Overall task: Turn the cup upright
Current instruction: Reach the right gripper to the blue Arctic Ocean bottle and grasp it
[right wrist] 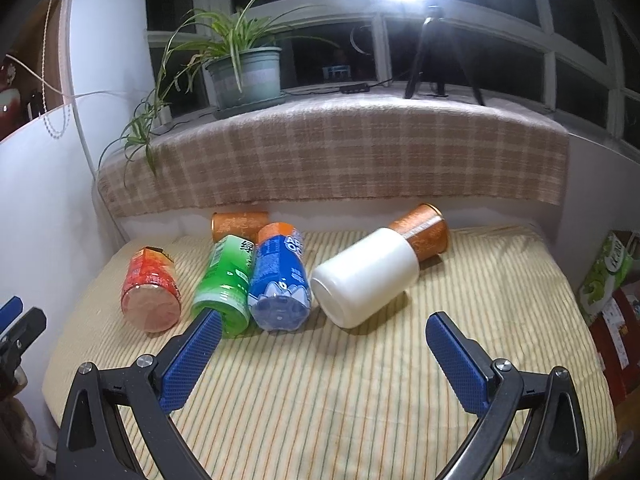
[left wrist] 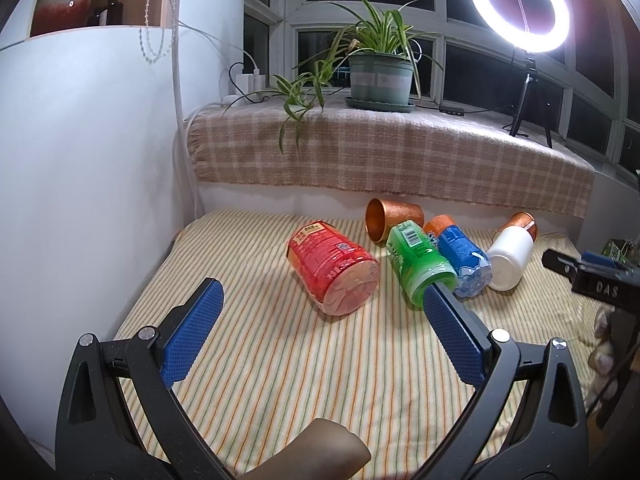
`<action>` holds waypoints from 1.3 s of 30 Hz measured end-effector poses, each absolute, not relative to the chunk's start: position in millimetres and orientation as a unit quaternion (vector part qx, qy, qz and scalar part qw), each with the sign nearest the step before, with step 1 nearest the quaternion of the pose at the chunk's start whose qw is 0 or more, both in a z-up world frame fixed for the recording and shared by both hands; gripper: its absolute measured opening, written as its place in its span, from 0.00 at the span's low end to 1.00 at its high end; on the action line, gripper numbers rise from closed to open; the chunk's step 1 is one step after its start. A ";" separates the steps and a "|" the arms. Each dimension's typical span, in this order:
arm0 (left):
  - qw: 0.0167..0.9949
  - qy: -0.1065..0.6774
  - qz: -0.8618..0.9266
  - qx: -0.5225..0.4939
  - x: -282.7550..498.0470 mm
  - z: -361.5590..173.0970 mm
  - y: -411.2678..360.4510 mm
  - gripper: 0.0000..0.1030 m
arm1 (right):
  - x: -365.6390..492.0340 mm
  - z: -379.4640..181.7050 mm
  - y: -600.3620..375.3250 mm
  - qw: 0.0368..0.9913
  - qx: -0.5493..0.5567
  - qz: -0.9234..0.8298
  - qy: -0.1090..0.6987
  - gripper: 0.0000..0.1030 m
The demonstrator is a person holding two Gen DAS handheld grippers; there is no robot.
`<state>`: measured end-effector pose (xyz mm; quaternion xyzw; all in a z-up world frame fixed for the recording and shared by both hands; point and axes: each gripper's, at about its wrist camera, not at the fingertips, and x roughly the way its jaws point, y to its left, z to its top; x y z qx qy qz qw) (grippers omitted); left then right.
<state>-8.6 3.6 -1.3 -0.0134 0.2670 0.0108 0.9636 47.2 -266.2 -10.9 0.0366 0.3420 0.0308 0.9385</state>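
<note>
Nearest, the left gripper [left wrist: 320, 308] and right gripper [right wrist: 324, 340] hover over the striped cloth [right wrist: 320, 400], jaws spread wide, holding nothing. Beyond them every cup lies on its side: red cup [left wrist: 334, 266], green cup [left wrist: 420, 264], blue cup [right wrist: 280, 280], white cup [right wrist: 362, 276], and copper cups [left wrist: 390, 218] farthest back. Nothing looks righted yet; all the flipping remains.

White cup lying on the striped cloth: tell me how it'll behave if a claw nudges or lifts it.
The white cup lies on its side, smooth and round, so it will probably roll, curving because it tapers. It looks like light plastic, likely stiff. The glossy wall may slip in the pads.
</note>
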 end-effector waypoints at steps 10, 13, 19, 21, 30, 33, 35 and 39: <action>0.961 0.276 0.031 -0.017 -16.9 -4.6 21.1 0.99 | 113.6 -19.5 -260.7 0.906 0.050 0.116 0.404 0.96; 0.959 0.280 0.038 -0.018 -18.9 -5.9 25.9 0.99 | 135.8 -23.5 -259.3 0.891 0.054 0.138 0.428 0.94; 0.957 0.286 0.049 -0.024 -22.6 -9.0 35.9 0.99 | 180.3 -33.0 -255.6 0.860 0.060 0.172 0.476 0.87; 0.956 0.287 0.053 -0.025 -23.5 -9.6 38.1 0.99 | 192.5 -37.9 -252.9 0.848 0.063 0.185 0.493 0.84; 0.955 0.286 0.068 -0.028 -28.1 -9.0 47.2 0.99 | 233.5 -60.9 -233.2 0.801 0.065 0.206 0.559 0.76; 0.955 0.286 0.070 -0.029 -27.9 -9.2 49.8 0.99 | 241.4 -69.4 -228.3 0.794 0.059 0.200 0.572 0.74; 0.955 0.287 0.072 -0.030 -27.6 -8.9 50.8 0.99 | 245.7 -73.6 -227.3 0.790 0.058 0.197 0.578 0.74; 0.955 0.287 0.071 -0.030 -27.2 -8.6 51.4 0.99 | 253.5 -78.0 -226.6 0.788 0.051 0.189 0.584 0.71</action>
